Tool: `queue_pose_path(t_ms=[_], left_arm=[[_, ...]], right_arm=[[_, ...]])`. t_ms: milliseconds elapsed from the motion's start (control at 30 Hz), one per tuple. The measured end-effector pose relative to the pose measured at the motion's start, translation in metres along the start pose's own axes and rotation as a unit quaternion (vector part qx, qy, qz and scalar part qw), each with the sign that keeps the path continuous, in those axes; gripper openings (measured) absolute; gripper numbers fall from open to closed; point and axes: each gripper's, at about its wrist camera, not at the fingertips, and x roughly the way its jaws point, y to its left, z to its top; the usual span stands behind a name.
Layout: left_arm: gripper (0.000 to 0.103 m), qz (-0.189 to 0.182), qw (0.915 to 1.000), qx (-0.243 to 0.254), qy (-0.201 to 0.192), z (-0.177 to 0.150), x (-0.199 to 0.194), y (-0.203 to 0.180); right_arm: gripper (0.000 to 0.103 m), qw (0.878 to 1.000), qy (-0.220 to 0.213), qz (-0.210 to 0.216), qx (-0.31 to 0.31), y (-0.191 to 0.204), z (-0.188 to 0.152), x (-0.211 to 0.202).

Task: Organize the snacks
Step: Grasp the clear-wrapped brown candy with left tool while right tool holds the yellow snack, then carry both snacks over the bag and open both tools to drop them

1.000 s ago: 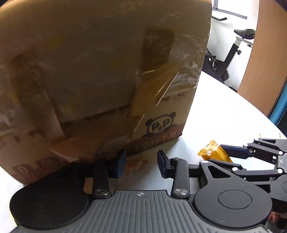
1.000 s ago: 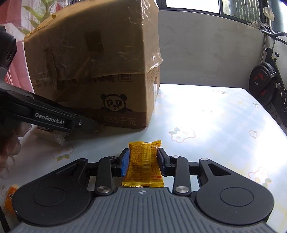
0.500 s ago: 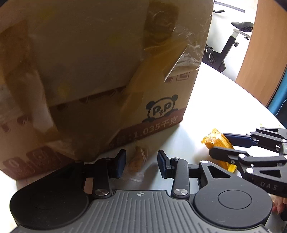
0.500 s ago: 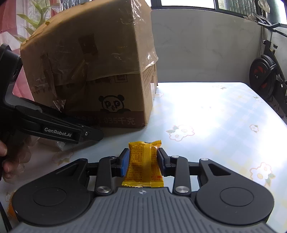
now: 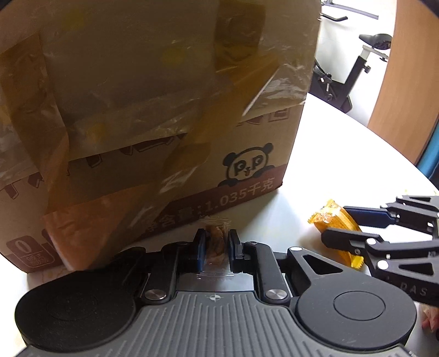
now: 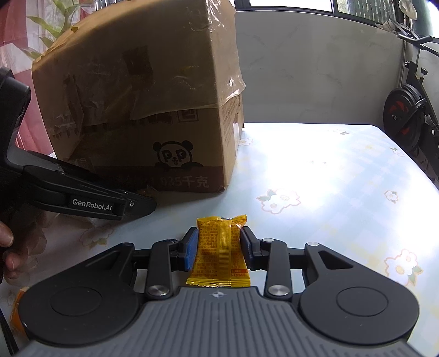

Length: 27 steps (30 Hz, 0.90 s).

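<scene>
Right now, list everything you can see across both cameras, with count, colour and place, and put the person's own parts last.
Taped brown cardboard box with panda print: one, brown, standing on the table.
Clear-wrapped brown snack: one, brown, between the left tongs' pads, in front of the box.
Yellow foil snack packet: one, yellow, clamped in the right tongs.
Floral-print white table: one, white with pale flowers.
Black exercise bike: one, black with red, beyond the table.
Green plant leaves: green, behind the box.
Left tongs: black, blue pads, shut on the clear-wrapped snack.
Right tongs: black, blue pads, shut on the packet.
Hand: one, holding the left tongs.
</scene>
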Motion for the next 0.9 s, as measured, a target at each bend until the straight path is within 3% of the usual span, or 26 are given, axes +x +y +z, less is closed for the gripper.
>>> queue_pose_path(t_ms=[267, 633, 767, 900], left_arm=[[0.018, -0.001, 0.9998, -0.019, -0.012, -0.011, -0.027, 0.003], [0.018, -0.001, 0.9951, -0.041, -0.09, -0.014, -0.12, 0.03], [0.018, 0.02, 0.9886, -0.03, -0.146, -0.004, -0.162, 0.04], [0.018, 0.024, 0.9787, -0.042, -0.199, 0.013, -0.196, 0.051]], right_arm=[[0.036, 1.0, -0.002, 0.001, 0.005, -0.001, -0.001, 0.0], [0.036, 0.999, -0.031, 0.012, 0.01, 0.0, 0.003, -0.025], [0.036, 0.996, -0.086, 0.03, -0.01, 0.011, 0.033, -0.053], [0.036, 0.985, -0.161, 0.056, -0.038, 0.026, 0.079, -0.083]])
